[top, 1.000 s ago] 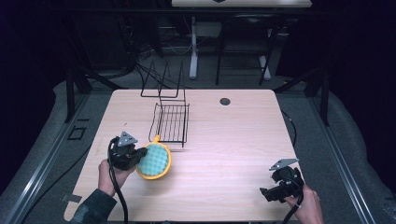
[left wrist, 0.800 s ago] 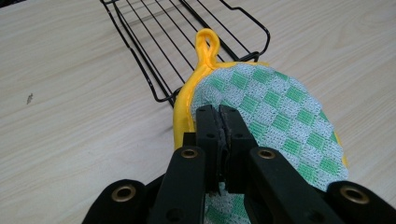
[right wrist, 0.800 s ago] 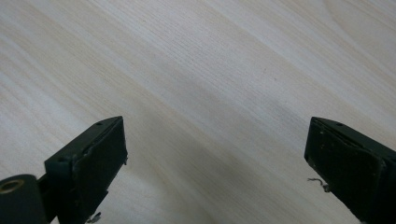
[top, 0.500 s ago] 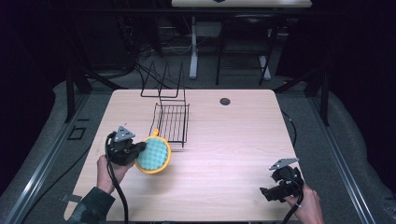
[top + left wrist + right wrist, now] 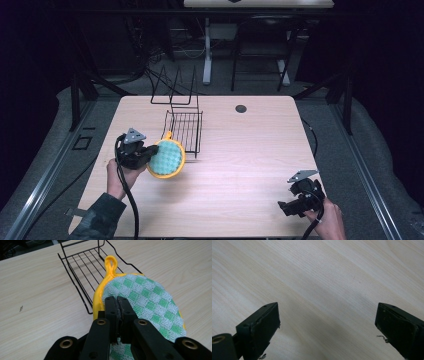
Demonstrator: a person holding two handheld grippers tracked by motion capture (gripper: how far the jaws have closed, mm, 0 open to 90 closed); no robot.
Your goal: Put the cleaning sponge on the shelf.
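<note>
- Since a second ago we have carried the pad [image 5: 165, 158] up and toward the rack [image 5: 184, 131]: earlier it lay lower on the table, clear of the wires; now its yellow loop [image 5: 110, 263] reaches the rack's near edge.
- We read that as the carry being nearly over. What seems left is to ease the pad onto or against the rack and let go.
- Our left gripper [image 5: 117, 312] has its jaws pressed together on the pad's near rim, pinching the cloth between them; that grip has not changed across the second.
- Our right gripper [image 5: 300, 199] has stayed at the table's near right corner, well apart from the work. In the right gripper view its jaws stand wide apart over bare wood, with nothing between them.
- The pad is round, a soft woven cloth in green-and-white checks, bound in yellow with a small hanging loop at the far end. It is held tilted, its face turned up and toward the camera.
- The rack is thin black wire, low and open; the loop could snag on a wire as we go in.
</note>
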